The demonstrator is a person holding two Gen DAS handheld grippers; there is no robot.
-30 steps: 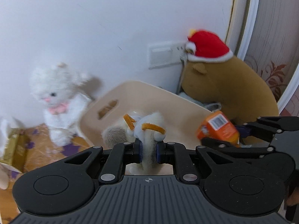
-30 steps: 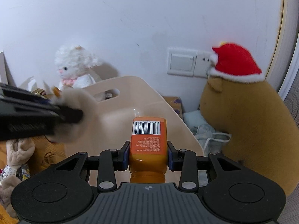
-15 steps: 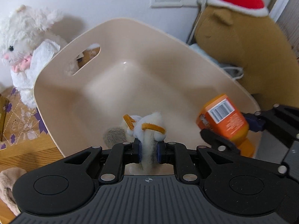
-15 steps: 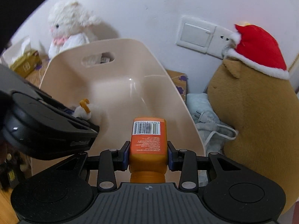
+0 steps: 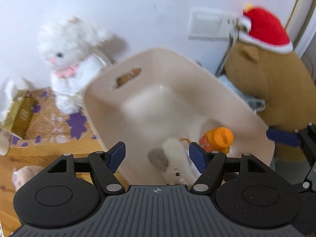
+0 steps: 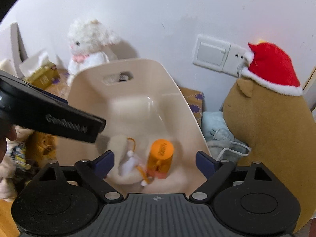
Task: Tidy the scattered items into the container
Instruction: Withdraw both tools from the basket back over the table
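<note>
left gripper (image 5: 157, 153) jaws just opening, apart, nothing clamped | right gripper (image 6: 155, 161) jaws just opening, apart, empty | small plush toy (image 5: 175, 158) and orange bottle (image 6: 161, 158) lie touching inside beige bin (image 5: 227, 90), near front wall | bin's far half bare

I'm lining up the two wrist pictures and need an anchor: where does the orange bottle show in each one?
Left wrist view: the orange bottle lies inside the beige bin, lower right of centre, beside the small plush toy.
Right wrist view: the bottle is at lower centre, in the bin, right of the plush toy.
Shared landmark: the red Santa hat on the brown plush, upper right in both.
</note>
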